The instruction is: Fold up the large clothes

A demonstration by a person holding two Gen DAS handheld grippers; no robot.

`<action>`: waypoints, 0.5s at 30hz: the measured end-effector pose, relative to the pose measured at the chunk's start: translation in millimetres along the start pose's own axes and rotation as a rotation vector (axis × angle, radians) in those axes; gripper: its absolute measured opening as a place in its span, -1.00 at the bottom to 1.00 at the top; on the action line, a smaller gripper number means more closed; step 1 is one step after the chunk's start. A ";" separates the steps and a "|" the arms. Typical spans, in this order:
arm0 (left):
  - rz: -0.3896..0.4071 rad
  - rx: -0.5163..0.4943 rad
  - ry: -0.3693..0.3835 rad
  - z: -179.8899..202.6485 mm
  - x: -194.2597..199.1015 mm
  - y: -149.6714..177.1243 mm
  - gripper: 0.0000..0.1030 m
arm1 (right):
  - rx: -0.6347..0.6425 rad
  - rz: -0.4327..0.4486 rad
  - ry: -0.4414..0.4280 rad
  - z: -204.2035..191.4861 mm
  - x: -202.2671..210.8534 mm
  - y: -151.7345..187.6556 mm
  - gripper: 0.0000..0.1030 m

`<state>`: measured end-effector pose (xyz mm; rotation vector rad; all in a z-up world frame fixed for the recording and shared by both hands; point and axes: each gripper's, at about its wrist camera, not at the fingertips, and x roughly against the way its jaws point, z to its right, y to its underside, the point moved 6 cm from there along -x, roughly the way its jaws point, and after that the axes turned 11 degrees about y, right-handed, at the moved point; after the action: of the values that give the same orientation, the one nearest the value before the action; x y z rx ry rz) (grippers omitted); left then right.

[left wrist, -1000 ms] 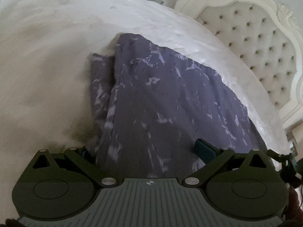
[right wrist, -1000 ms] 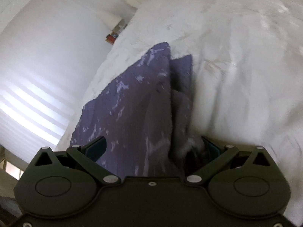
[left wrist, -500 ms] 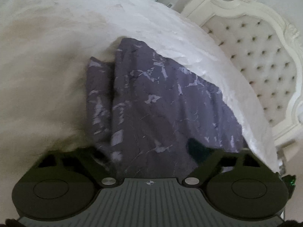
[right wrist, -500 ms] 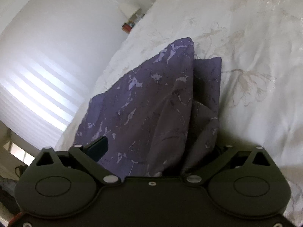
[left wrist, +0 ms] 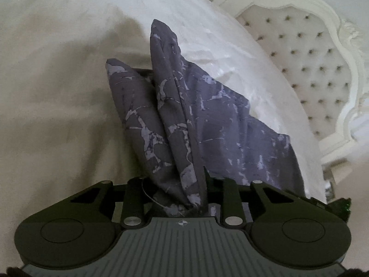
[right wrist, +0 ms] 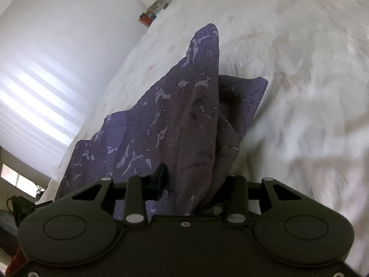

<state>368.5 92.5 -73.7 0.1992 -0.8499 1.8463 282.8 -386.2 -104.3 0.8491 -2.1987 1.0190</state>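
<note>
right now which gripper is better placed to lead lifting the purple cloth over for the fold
Left, narrowly: the left gripper has just closed tight on the purple cloth; the right gripper also closed on a thicker bunch.

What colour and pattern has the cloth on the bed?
The cloth is dark purple with pale lilac, marble-like streaks; the left wrist view shows it best.

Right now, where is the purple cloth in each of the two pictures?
Left wrist view: the purple cloth fills the middle, bunched up and running down into the left gripper.
Right wrist view: the same cloth sits in the middle, slightly left, running down into the right gripper.
Shared landmark: the white bedcover under it, on the left in the left view, on the right in the right view.
</note>
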 end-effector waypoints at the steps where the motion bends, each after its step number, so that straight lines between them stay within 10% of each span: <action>1: -0.009 0.002 0.005 -0.2 4.3 6.8 -0.46 | -0.004 -0.013 0.002 1.4 5.3 5.4 -0.06; 15: -0.108 -0.008 0.019 -25.8 68.5 107.3 -0.43 | 0.027 -0.193 0.048 17.8 100.8 130.8 0.05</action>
<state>251.8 138.2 -107.9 0.2186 -0.8175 1.7412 118.1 -364.7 -101.2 1.0163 -2.0228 0.9670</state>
